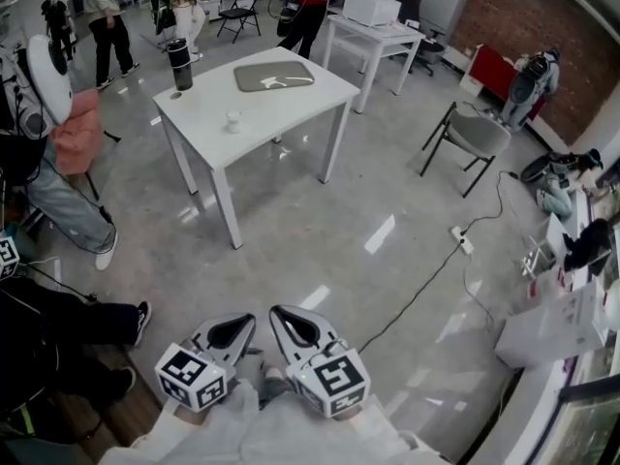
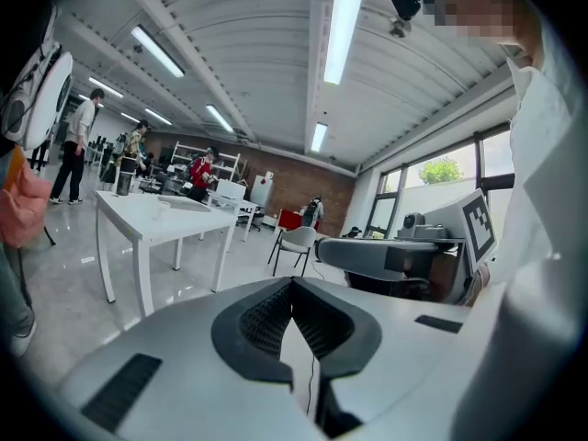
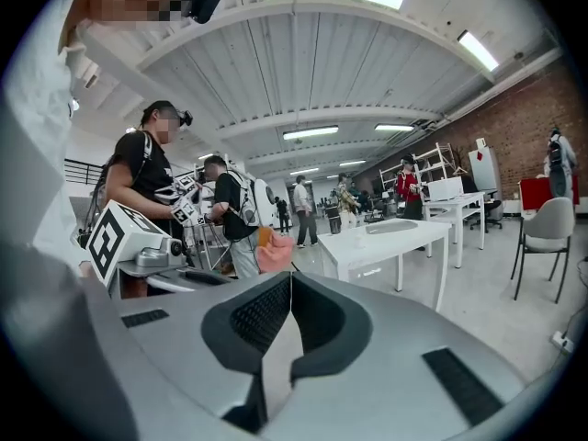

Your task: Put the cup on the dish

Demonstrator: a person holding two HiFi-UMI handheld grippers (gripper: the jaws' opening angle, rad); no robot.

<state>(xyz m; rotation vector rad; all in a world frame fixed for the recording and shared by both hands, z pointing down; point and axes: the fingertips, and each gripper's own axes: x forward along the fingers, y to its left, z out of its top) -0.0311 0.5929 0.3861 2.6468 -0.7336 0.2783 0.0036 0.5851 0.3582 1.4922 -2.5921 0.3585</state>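
A small white cup (image 1: pixel 232 120) stands near the front-left edge of a white table (image 1: pixel 291 105), well ahead of me across the floor. Further back on the same table lies the flat grey dish (image 1: pixel 274 76). My left gripper (image 1: pixel 248 318) and right gripper (image 1: pixel 275 311) hang side by side at the bottom of the head view, far from the table. Both are shut, with nothing between the jaws. In the left gripper view the left gripper (image 2: pixel 294 283) points past the table (image 2: pixel 156 220), where the cup (image 2: pixel 163 205) shows tiny. The right gripper (image 3: pixel 291 276) faces the table (image 3: pixel 386 239) and dish (image 3: pixel 393 227).
A dark tumbler (image 1: pixel 179 63) stands at the table's back left corner. A grey chair (image 1: pixel 475 134) and a black cable (image 1: pixel 426 279) with a power strip (image 1: pixel 462 240) lie to the right. A seated person's legs (image 1: pixel 68 211) are at the left. A second table (image 1: pixel 373 32) and several people are behind.
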